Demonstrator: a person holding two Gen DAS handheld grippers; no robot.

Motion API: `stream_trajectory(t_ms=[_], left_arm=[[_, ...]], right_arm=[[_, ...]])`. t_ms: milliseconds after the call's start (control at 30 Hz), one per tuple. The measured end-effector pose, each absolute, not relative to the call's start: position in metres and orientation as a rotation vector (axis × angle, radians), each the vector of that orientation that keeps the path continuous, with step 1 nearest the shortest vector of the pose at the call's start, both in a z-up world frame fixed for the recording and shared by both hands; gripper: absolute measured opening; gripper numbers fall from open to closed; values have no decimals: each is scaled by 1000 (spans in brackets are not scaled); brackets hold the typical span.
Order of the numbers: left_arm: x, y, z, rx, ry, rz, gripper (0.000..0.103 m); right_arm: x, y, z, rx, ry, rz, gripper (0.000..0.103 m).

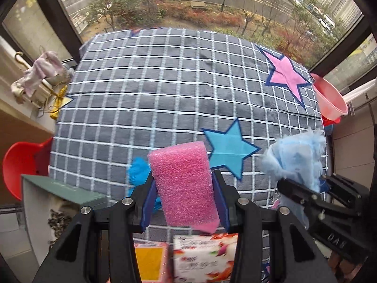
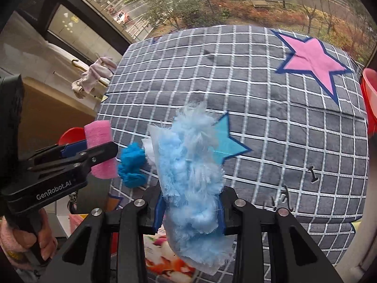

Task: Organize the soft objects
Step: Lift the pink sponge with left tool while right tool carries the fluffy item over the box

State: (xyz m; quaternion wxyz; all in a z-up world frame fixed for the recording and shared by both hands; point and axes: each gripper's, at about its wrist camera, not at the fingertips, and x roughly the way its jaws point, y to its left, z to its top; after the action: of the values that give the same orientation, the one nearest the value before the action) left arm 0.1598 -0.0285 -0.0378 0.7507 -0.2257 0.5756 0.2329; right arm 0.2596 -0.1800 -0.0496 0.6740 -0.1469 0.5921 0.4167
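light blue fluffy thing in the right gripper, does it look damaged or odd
Yes. The light blue fluffy pad looks frayed, with ragged fibres sticking out at its top and edges. The right gripper clamps it near its lower part, upright.

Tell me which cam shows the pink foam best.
Left wrist. The pink foam fills the centre, clamped upright in the left gripper, texture and torn lower end clear. Right wrist shows it only small at the left edge, side-on, its middle hidden by a finger.

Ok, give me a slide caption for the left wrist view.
Left hand-held gripper clamps a pink foam block above a star-patterned checked cushion.
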Motion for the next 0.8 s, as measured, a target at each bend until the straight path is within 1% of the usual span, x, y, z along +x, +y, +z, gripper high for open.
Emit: stream_trajectory(t_ms=[167, 367, 800], left_arm=[[117, -22, -15, -488, 1227, 522, 48], [87, -24, -5, -452, 1227, 472, 48], [34, -61, 4, -382, 1244, 274, 48]], right_arm=[[241, -162, -39, -347, 1311, 951, 37], [215, -153, -28, -359, 1289, 939, 37], [155, -185, -25, -344, 1318, 796, 37]])
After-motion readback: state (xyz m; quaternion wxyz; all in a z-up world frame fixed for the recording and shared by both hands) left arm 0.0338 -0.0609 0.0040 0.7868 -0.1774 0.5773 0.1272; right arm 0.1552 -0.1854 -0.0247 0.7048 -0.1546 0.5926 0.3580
